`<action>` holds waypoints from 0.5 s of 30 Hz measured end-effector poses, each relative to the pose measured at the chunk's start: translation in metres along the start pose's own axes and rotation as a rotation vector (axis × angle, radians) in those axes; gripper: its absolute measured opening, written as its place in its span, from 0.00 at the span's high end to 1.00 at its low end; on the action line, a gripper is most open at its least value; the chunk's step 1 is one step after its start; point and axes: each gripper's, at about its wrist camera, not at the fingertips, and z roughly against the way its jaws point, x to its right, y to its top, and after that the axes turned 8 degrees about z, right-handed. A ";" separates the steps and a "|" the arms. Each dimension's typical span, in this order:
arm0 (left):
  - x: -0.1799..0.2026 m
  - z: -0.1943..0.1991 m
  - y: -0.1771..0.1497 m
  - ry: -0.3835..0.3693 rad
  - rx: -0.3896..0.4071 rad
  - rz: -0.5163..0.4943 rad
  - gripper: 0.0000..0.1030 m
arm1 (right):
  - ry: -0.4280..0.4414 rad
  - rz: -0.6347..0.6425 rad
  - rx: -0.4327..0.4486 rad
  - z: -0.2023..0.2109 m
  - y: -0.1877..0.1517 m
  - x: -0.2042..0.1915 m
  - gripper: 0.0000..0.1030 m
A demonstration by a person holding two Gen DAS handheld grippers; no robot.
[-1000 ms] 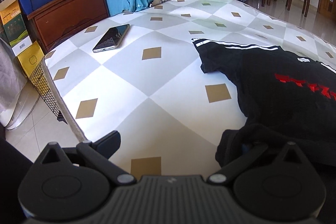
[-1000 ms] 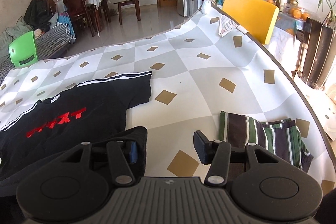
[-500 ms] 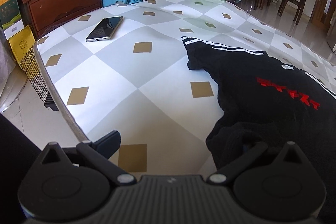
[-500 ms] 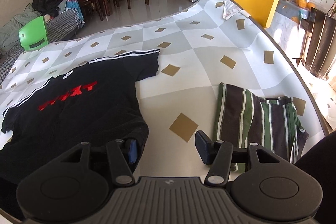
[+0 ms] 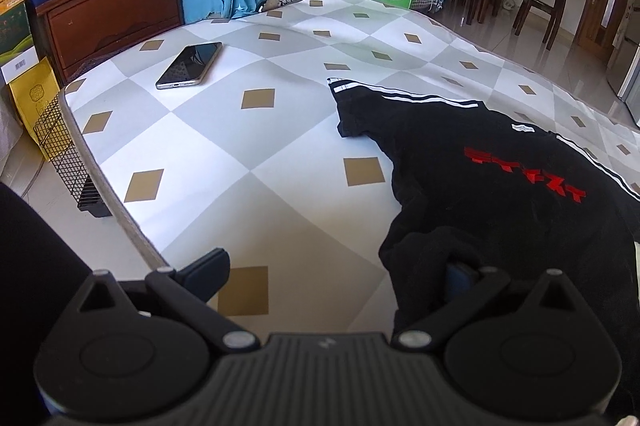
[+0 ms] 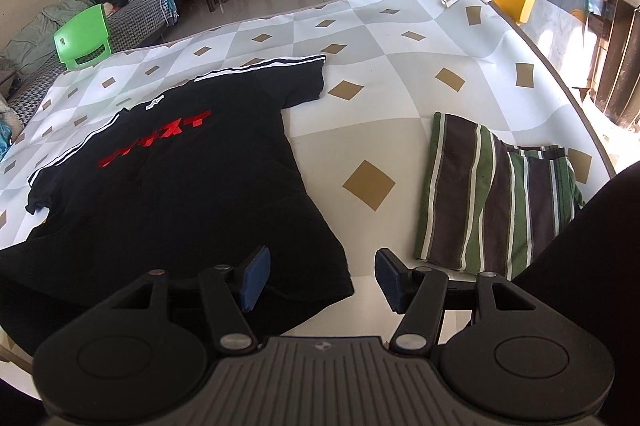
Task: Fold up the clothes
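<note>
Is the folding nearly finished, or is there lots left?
One piece looks done: the striped garment lies folded on the table. The black T-shirt is still spread flat, unfolded. The right gripper is opening over its hem; the left gripper is open at its other corner.

Matt black cotton-like T-shirt (image 6: 168,194) with red print; folded striped green-brown woven cloth (image 6: 492,194) (right of the tongs); smooth diamond-patterned tablecloth (image 5: 224,162); glossy glass-faced phone (image 5: 190,65).
</note>
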 end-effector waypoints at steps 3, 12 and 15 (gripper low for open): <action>-0.004 0.007 -0.002 -0.022 0.005 0.014 0.00 | 0.029 -0.007 0.011 0.000 0.002 0.000 0.44; -0.002 0.008 -0.007 -0.007 -0.009 -0.034 0.00 | 0.172 0.117 -0.070 -0.029 0.018 -0.042 0.44; -0.007 0.009 -0.004 -0.001 0.002 -0.023 0.00 | 0.226 0.157 -0.106 -0.041 0.022 -0.064 0.44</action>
